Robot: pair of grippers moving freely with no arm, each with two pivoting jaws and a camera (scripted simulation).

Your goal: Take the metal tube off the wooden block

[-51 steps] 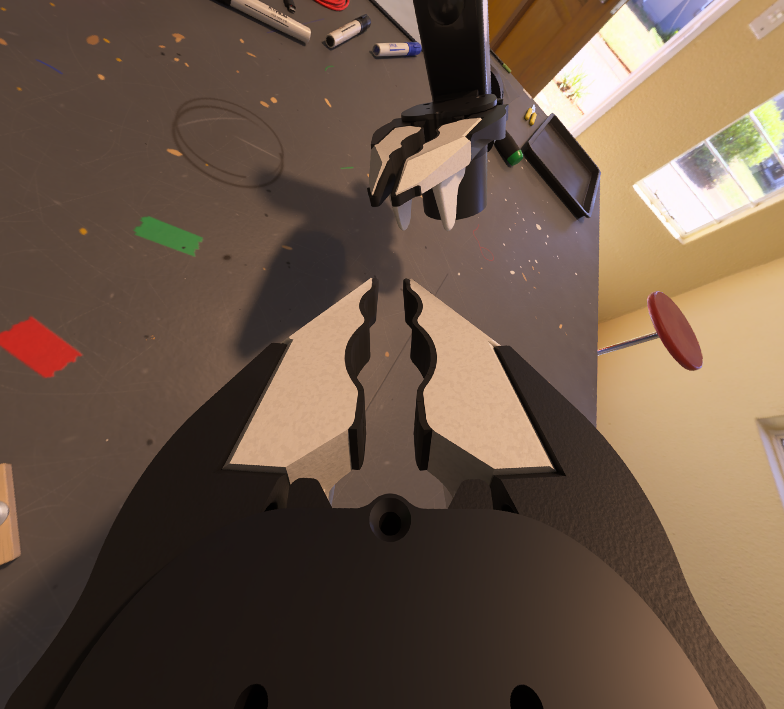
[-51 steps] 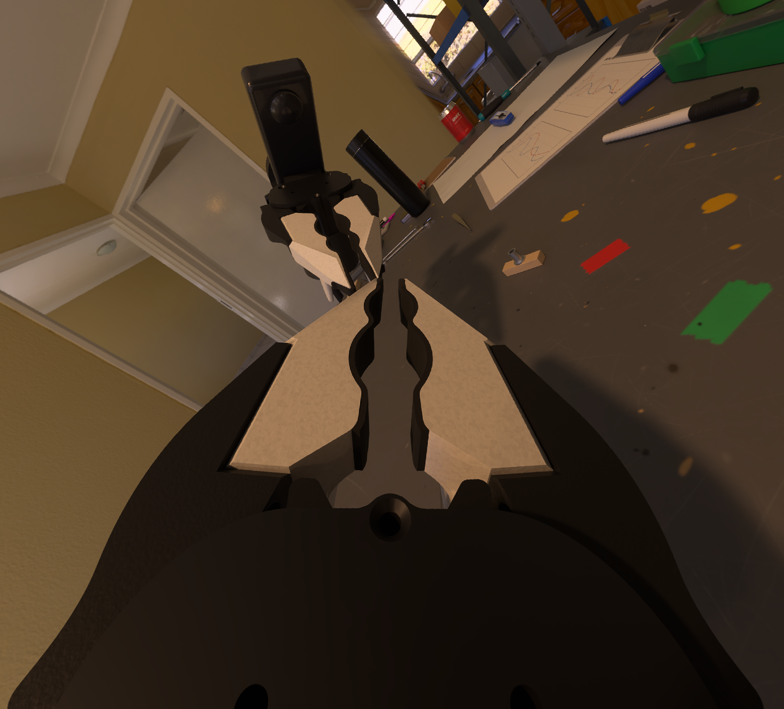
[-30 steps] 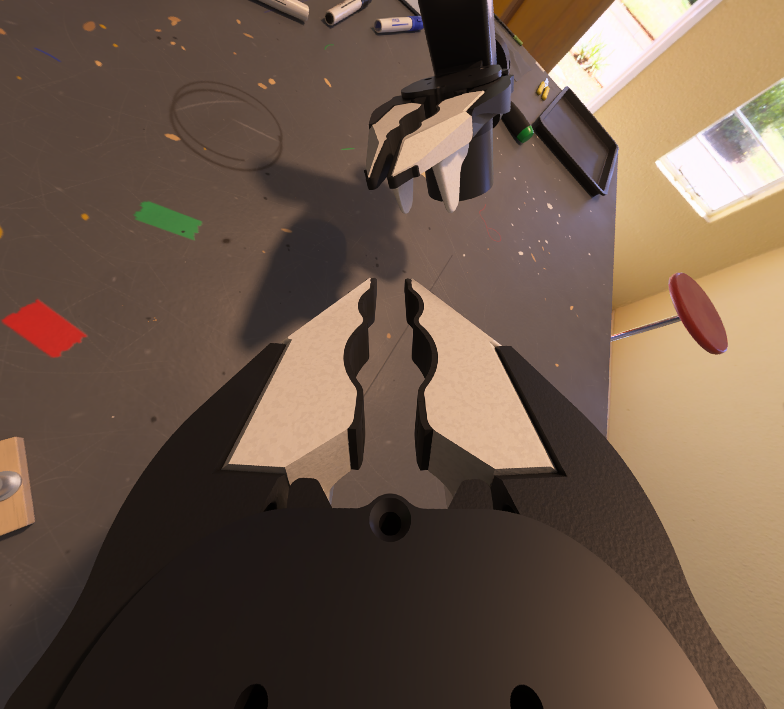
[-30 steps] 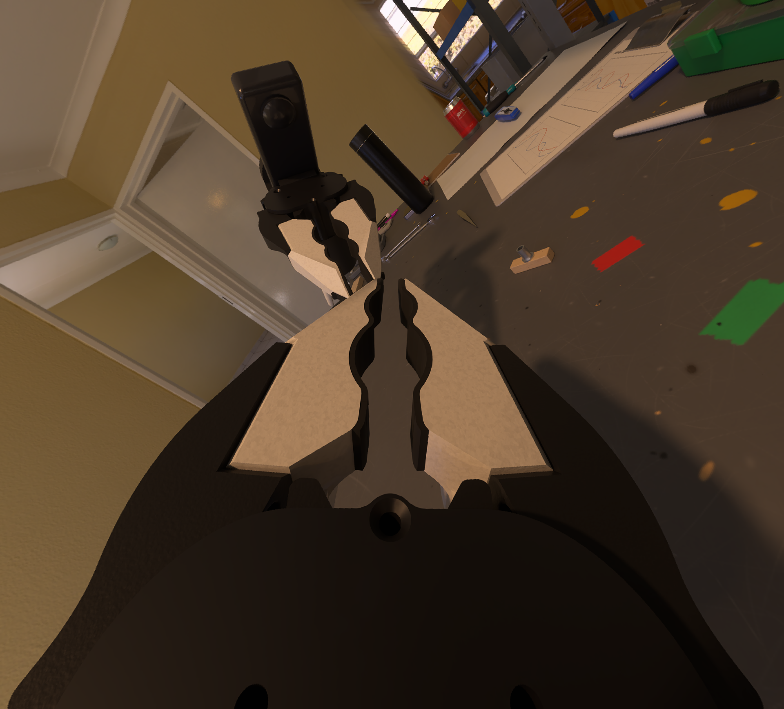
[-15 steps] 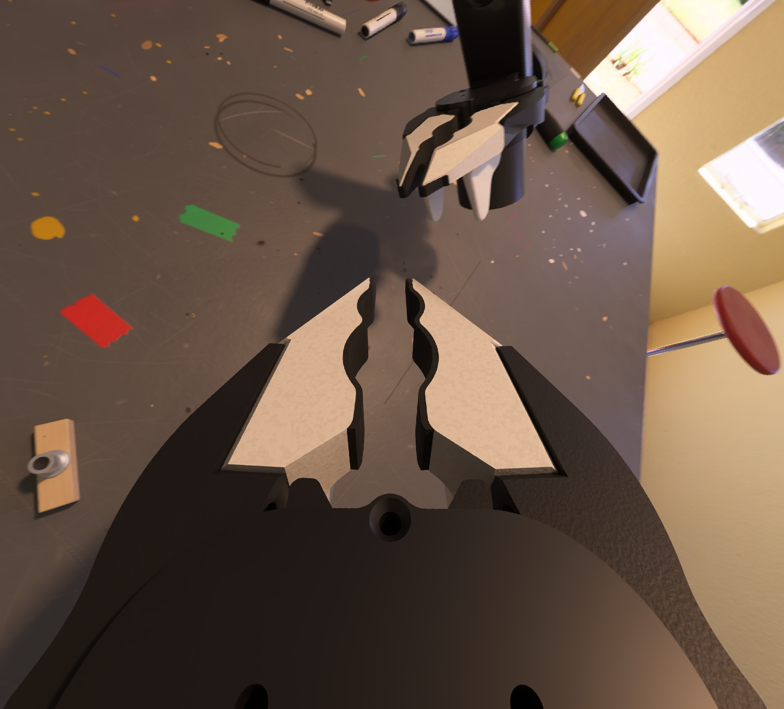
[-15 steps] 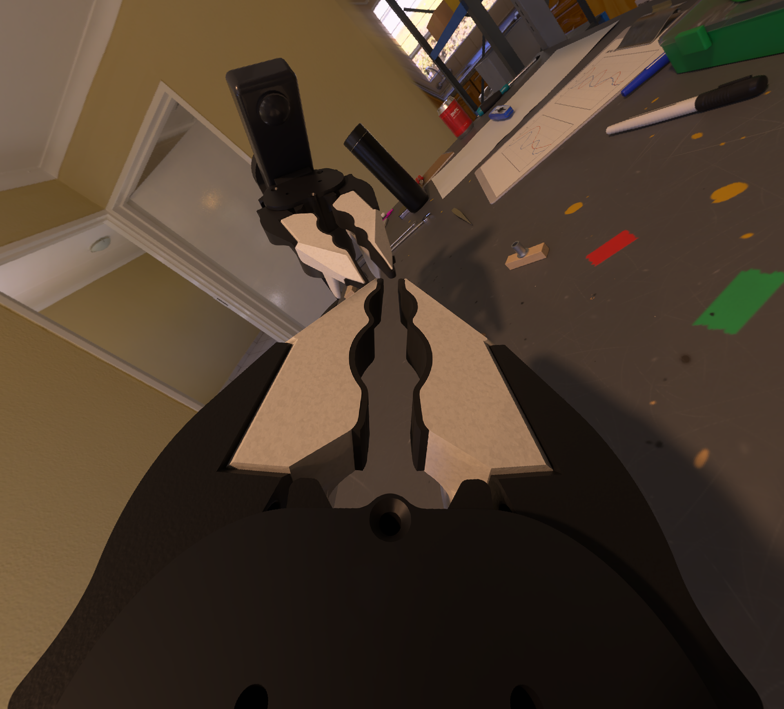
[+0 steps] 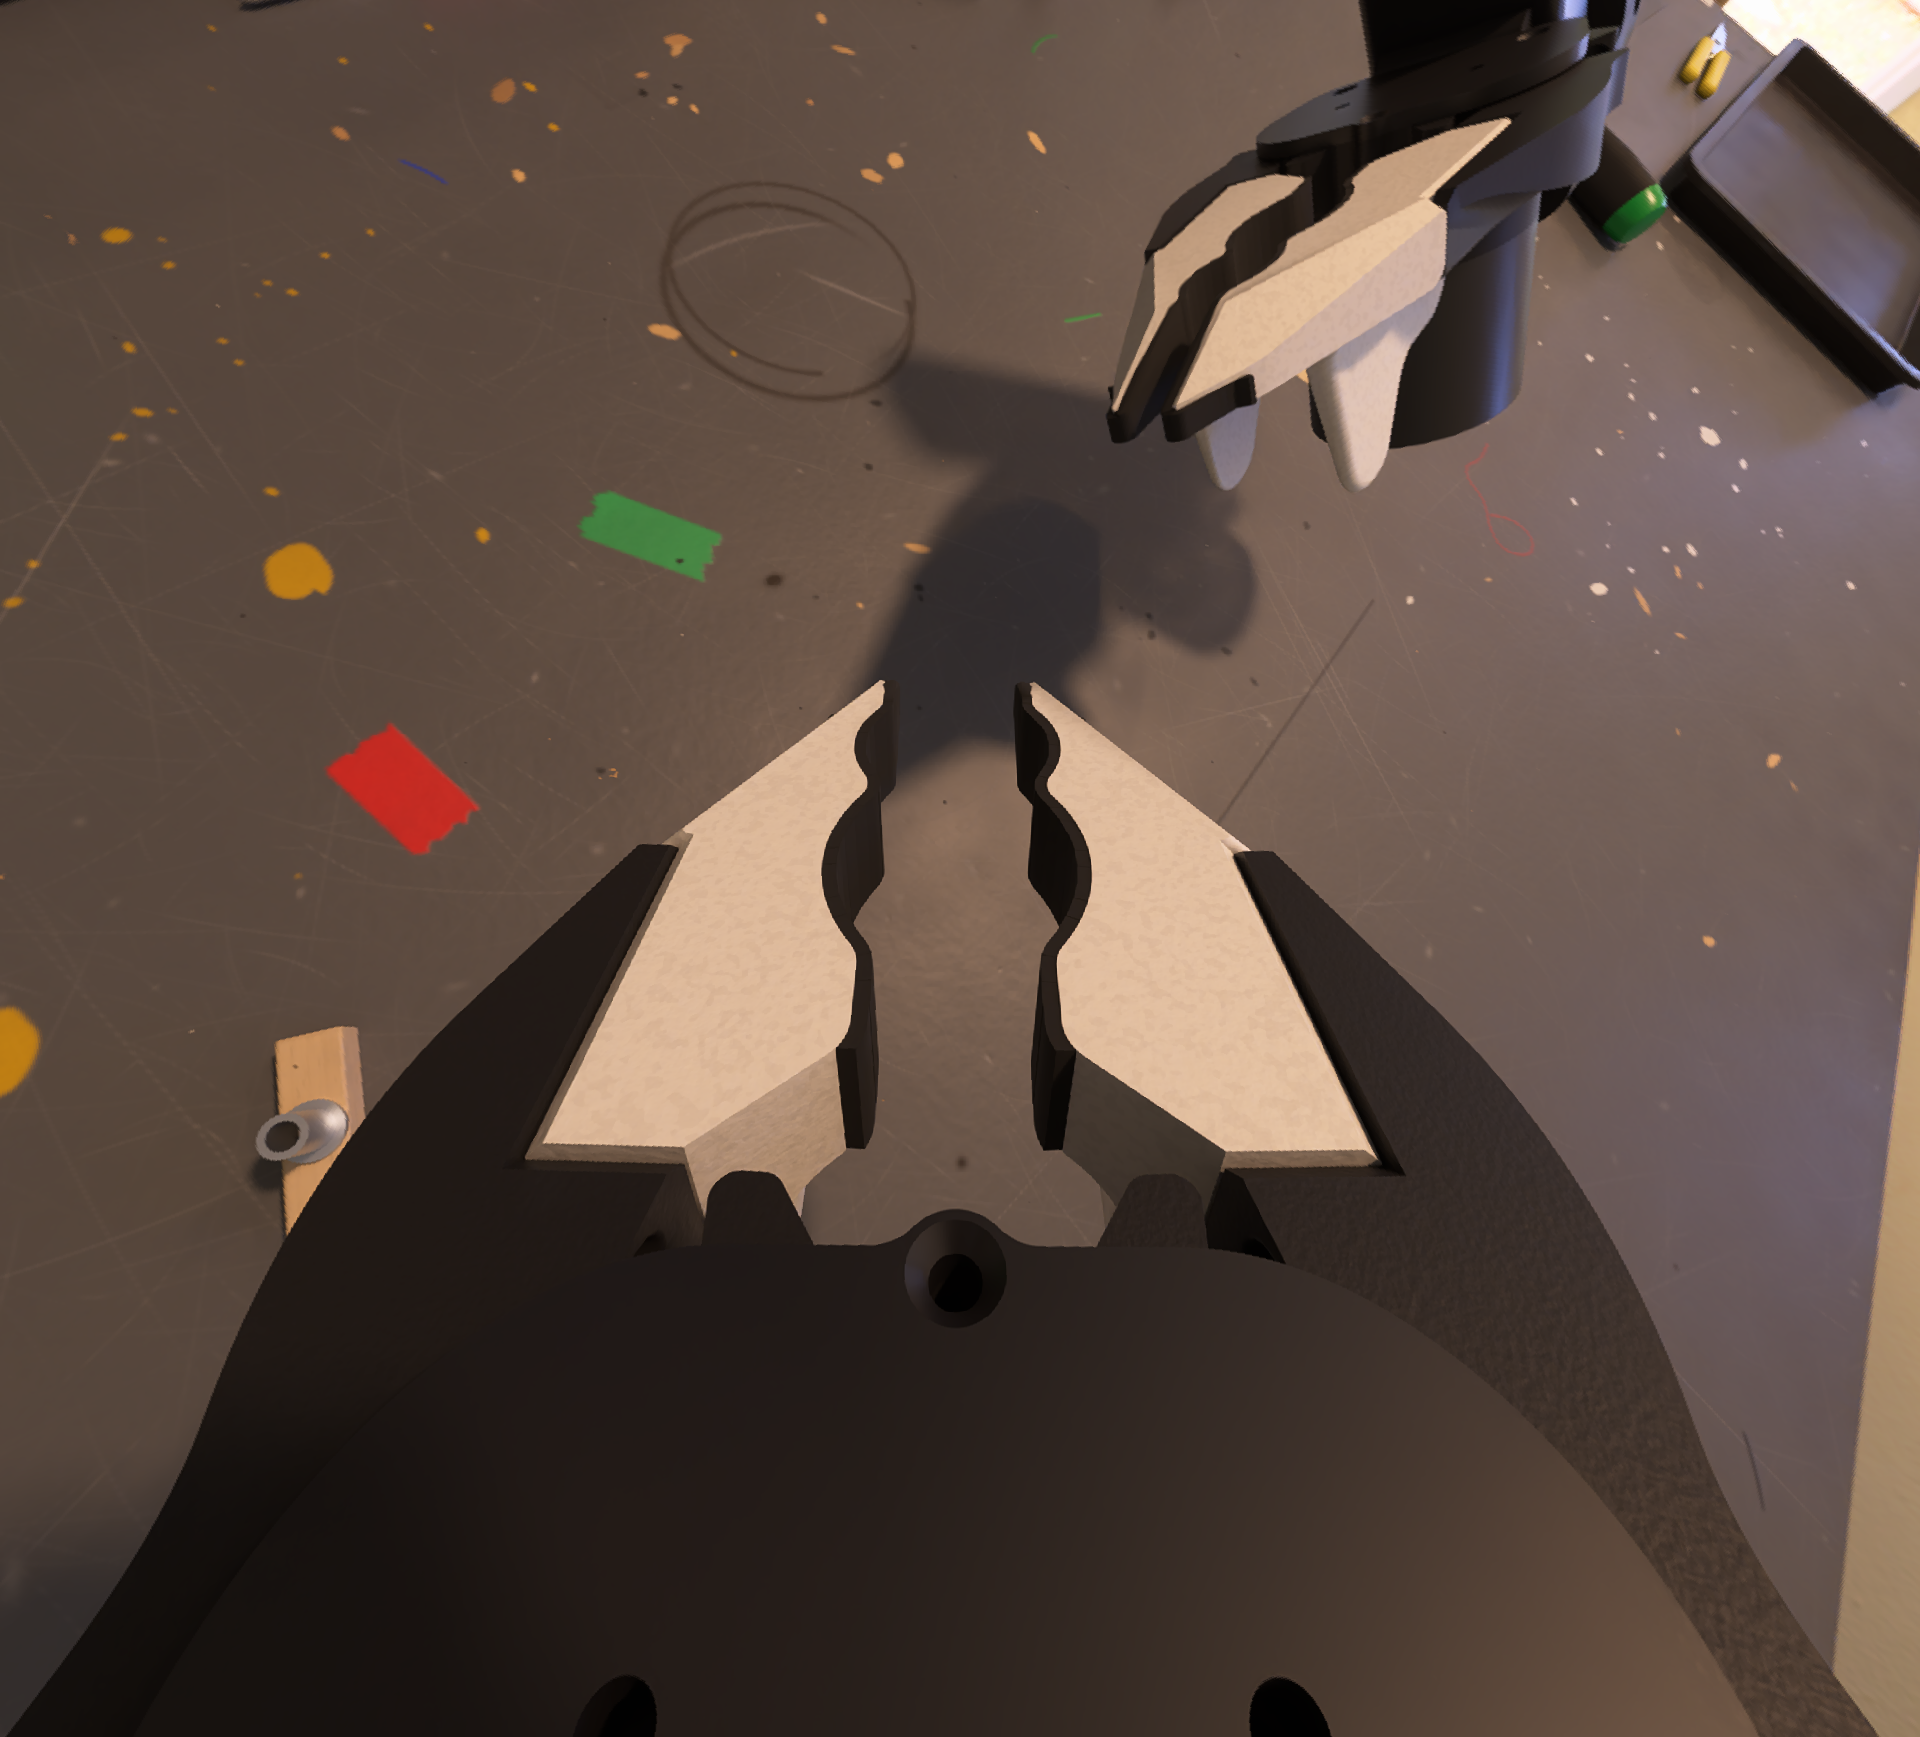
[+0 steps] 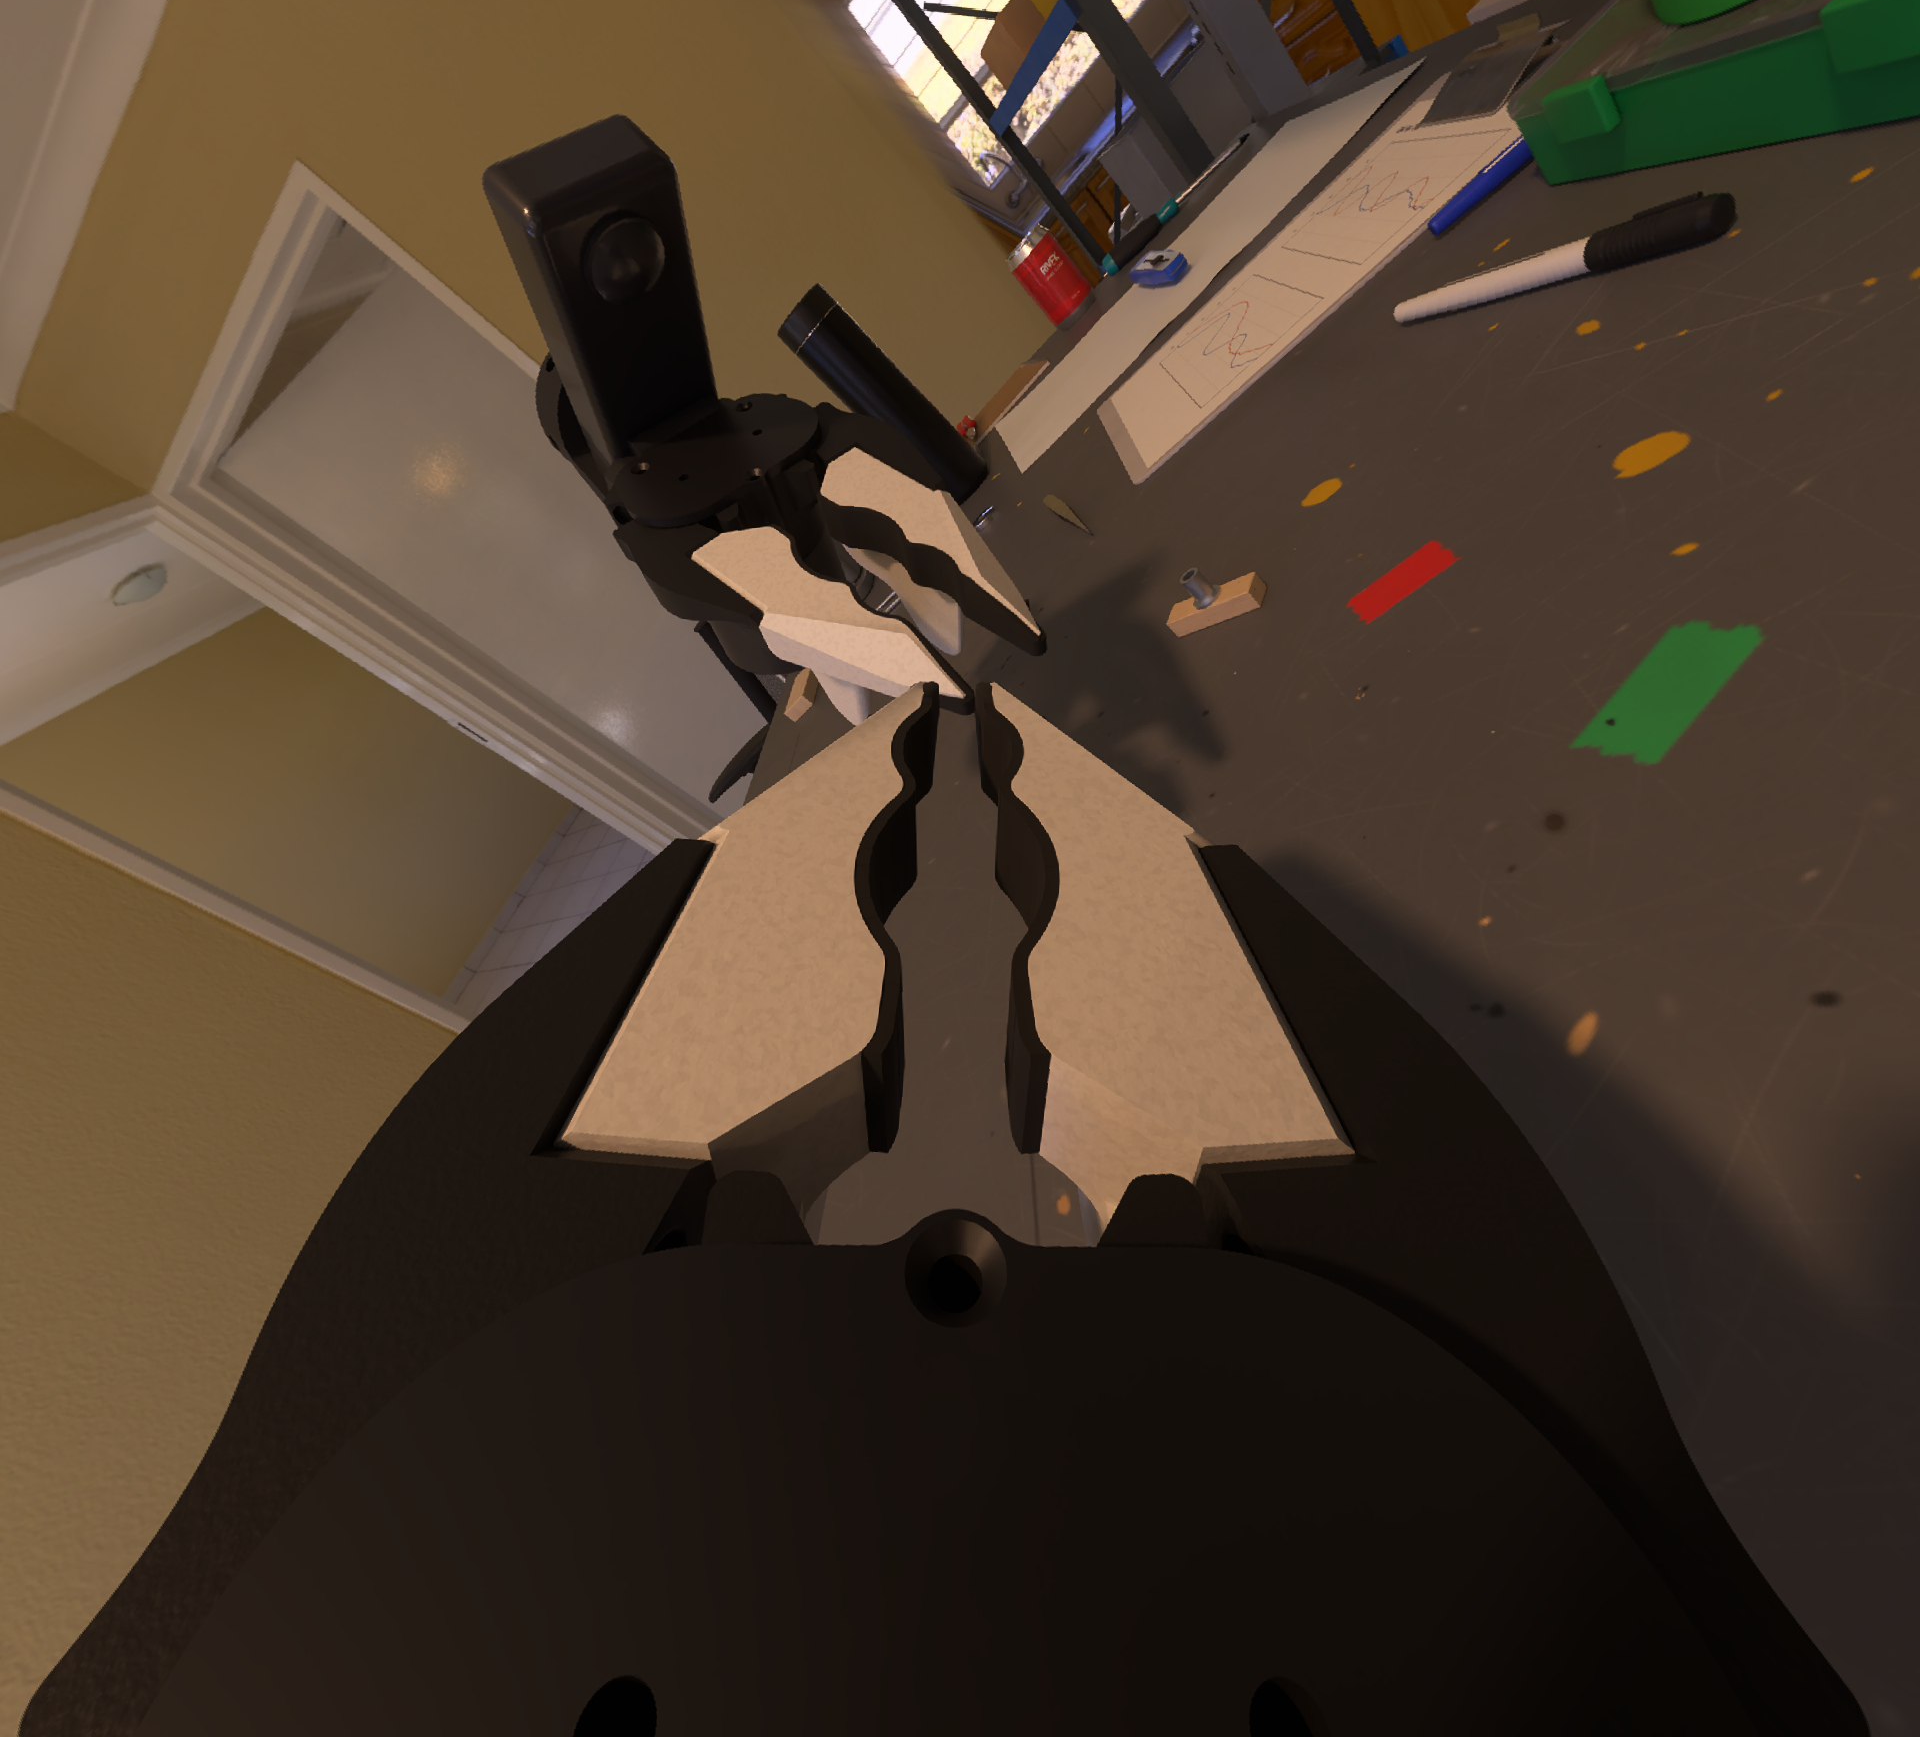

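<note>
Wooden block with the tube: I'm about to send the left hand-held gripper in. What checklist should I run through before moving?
1. Left hand-held gripper open and empty: ok.
2. Metal tube seated on the wooden block: ok.
3. Left hand-held gripper lined up with the tube: not ok. The block sits far off to the left of its fingers, partly hidden by the gripper body.
4. Right hand-held gripper out of the way: ok. It is well away from the block, jaws nearly closed on nothing.
5. Table near the block free of obstacles: ok. Only flat red tape lies close.
6. Height above the table: cannot tell.
</note>
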